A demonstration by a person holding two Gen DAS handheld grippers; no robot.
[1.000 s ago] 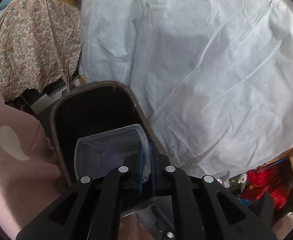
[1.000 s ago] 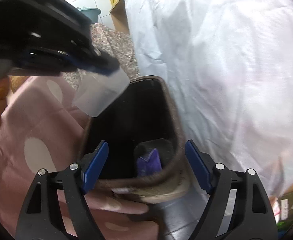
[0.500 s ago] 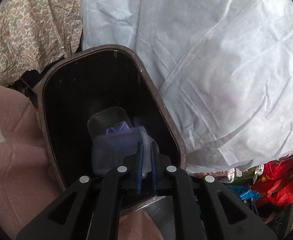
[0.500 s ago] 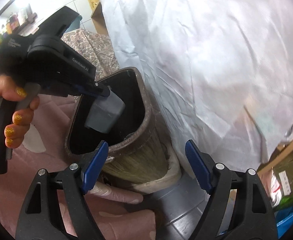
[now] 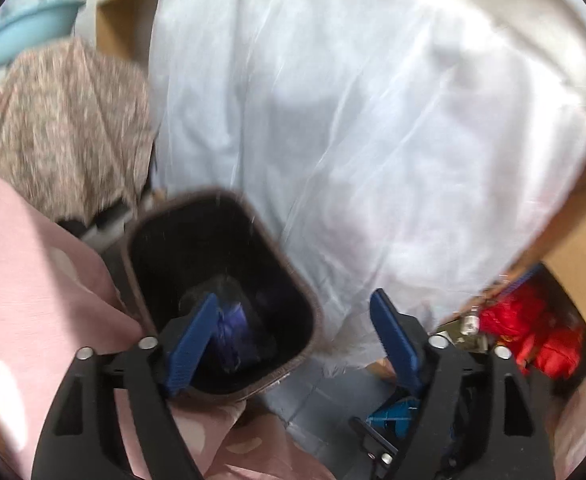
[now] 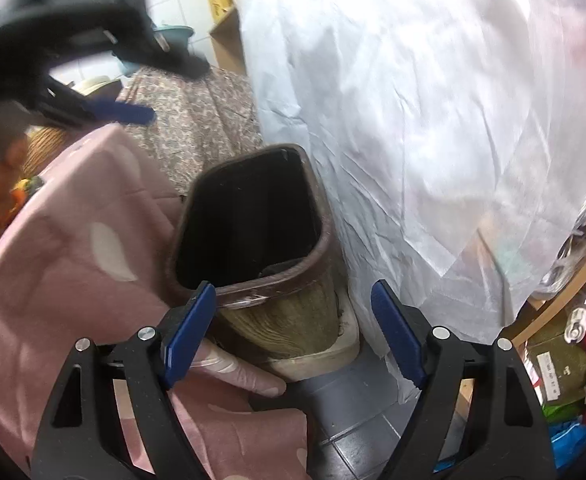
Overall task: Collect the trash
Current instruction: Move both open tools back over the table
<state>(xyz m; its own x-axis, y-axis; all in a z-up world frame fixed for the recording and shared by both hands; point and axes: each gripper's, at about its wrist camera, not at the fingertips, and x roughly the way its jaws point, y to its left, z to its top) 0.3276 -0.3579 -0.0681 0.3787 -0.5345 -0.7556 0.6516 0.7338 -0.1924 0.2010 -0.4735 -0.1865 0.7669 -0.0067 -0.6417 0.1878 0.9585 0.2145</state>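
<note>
- Left gripper [image 5: 293, 344] hangs above the bin [image 5: 221, 296], jaws just sprung wide and nothing between them; the drop looks made
- Down in the bin, a clear tub [image 5: 217, 292] lies at the bottom with a purple scrap [image 5: 233, 332] just beside it; both are blurred, so I cannot tell how the tub sits, upright or tipped
- Right gripper [image 6: 293, 336] is low in front of the bin, fingers spread wide and empty; the bin's near rim shows between the two blue pads [image 6: 189, 336] but nothing is pinched
- From the right view the left gripper shows as a dark blur high to the left of the bin, well clear of the rim; its blue tip sticks out bare, no trash on it
- The bin stands upright, tucked between the pink cloth [image 6: 73, 248] on its left and the white sheet [image 6: 413, 120] on its right; grey floor tiles [image 6: 353, 420] in front of it
- Score so far, as I read it: at least this tub is in; both hands free for the next piece
- What is left is hard to call; right of the bin, past the white sheet, there is a red heap [image 5: 533, 336] and packets on a shelf, but whether any of that is trash I cannot tell
- No loose litter shows on the tiles right by the bin
</note>
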